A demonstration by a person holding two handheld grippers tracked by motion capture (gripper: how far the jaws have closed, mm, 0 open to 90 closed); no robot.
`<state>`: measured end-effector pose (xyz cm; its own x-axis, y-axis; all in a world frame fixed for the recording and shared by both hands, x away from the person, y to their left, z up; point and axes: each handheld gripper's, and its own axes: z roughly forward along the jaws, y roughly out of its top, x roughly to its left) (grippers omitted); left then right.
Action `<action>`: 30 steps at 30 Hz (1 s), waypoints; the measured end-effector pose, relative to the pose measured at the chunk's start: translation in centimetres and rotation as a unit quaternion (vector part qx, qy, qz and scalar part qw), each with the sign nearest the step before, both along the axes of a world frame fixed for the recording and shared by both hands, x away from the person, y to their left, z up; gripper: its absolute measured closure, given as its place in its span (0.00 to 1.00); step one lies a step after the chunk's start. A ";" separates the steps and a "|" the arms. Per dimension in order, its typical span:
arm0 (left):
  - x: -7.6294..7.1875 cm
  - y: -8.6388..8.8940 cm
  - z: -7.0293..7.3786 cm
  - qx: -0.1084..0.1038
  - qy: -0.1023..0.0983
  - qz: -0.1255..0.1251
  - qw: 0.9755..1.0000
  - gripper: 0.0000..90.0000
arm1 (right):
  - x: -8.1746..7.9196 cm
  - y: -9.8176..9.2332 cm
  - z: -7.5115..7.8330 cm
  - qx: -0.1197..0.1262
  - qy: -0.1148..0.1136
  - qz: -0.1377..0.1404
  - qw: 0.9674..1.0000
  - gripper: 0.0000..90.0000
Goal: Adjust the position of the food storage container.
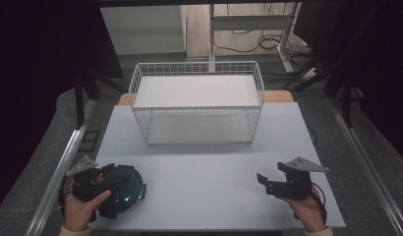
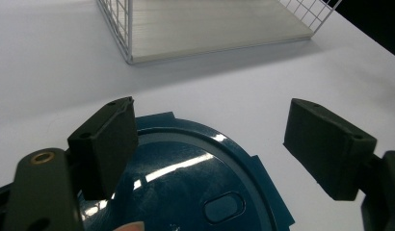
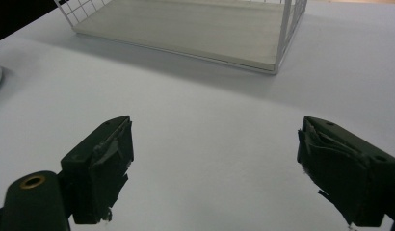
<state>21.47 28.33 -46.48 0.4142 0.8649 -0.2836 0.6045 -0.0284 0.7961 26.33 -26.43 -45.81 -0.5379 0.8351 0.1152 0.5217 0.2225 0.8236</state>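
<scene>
blue lid (image 2: 186,178) | under left gripper (image 2: 210,149) | jaws apart, not gripping

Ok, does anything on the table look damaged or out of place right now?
Yes: the pads on the right gripper look torn and frayed, with ragged edges on both jaws. The blue lid lies flat under the open left gripper, and the wire basket stands square. Nothing looks spilled.

A pale grey tabletop (image 1: 209,167) is seen, with its near and right edges in full view. A white wire basket (image 1: 197,101) with two shelf boards is set at the middle of the far edge. A dark blue round lid (image 1: 122,189) is laid flat by the near left corner.
</scene>
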 end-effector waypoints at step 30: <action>-0.9 1.1 1.2 -0.003 -0.009 0.000 1.000 0.21 | 0.1 -0.2 -0.2 -0.001 0.017 0.002 1.000 0.17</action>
<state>20.60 29.44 -45.29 0.4196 0.8627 -0.2825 0.5908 -0.0233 0.8065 26.43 -26.61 -45.98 -0.5377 0.8327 0.1321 0.5479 0.2260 0.8054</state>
